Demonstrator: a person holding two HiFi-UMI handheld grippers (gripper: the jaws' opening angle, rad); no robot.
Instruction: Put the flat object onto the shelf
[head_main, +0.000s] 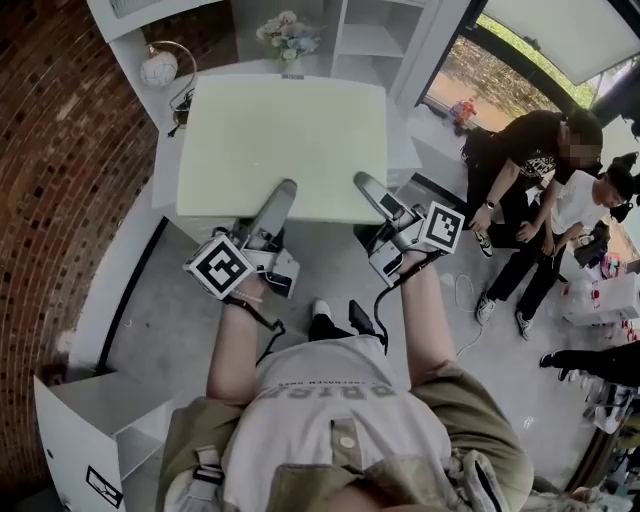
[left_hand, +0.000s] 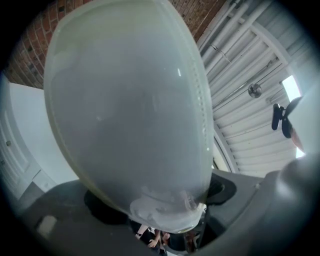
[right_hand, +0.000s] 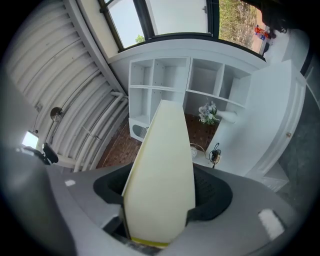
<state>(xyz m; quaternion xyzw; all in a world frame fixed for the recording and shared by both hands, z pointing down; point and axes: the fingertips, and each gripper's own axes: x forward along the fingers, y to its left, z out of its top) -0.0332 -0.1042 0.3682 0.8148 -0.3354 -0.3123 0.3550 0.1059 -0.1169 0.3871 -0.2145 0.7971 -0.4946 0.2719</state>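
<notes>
I hold a flat, pale cream board level in front of me by its near edge. My left gripper is shut on the left part of that edge and my right gripper on the right part. In the left gripper view the board fills most of the picture, its grey underside towards the camera. The right gripper view has the board nearly edge-on, running out from between the jaws towards the white cubby shelf. In the head view the shelf stands just beyond the board's far edge.
A bunch of flowers and a round lamp sit on the white unit by the shelf. A brick wall runs along the left. People stand at the right. A white box stands on the floor at lower left.
</notes>
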